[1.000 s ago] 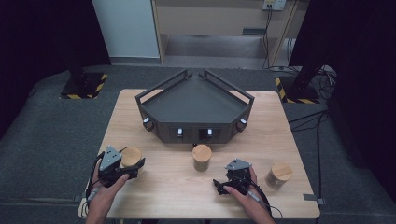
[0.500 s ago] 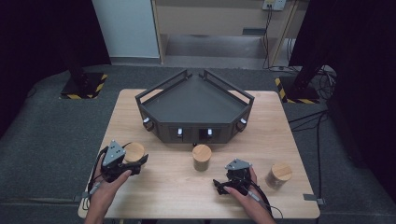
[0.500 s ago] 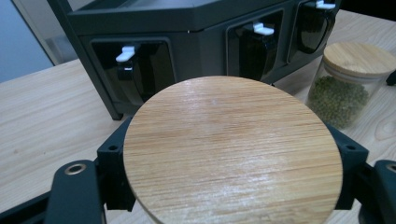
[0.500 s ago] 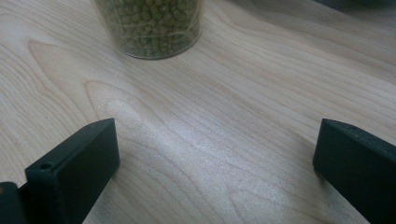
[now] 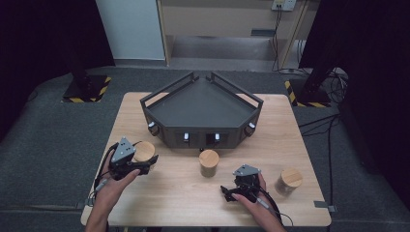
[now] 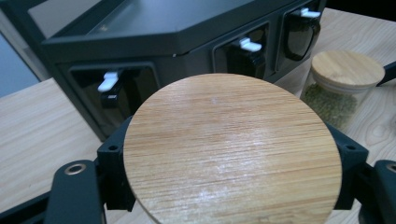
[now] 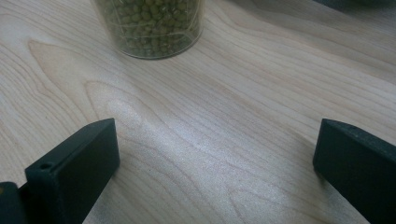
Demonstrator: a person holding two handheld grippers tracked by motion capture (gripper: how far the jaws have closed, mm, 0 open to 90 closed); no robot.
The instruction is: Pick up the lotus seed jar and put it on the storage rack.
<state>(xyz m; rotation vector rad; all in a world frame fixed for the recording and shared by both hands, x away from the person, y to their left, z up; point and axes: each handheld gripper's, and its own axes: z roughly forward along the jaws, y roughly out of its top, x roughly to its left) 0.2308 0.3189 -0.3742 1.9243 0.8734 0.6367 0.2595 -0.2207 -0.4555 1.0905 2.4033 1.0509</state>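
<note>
From the high view my left claw (image 5: pixel 143 166) sits at the bench's (image 5: pixel 290 125) front-left around a wood-lidded jar (image 5: pixel 144 151), its own view shows that lid (image 6: pixel 232 151) looking clamped between the jaws, I think, and my right claw (image 7: pixel 217 154) view has jaws spread wide, released, over bare wood.

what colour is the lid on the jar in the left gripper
Light bamboo-wood tan with fine straight grain; the lid shows best in the left gripper view.

Overhead light lit the table (image 5: pixel 290 145) evenly; surroundings stayed dark. Glare streaked the wooden lid (image 6: pixel 233 154) in the left gripper view. Near jaws appeared soft; shadows were faint.
</note>
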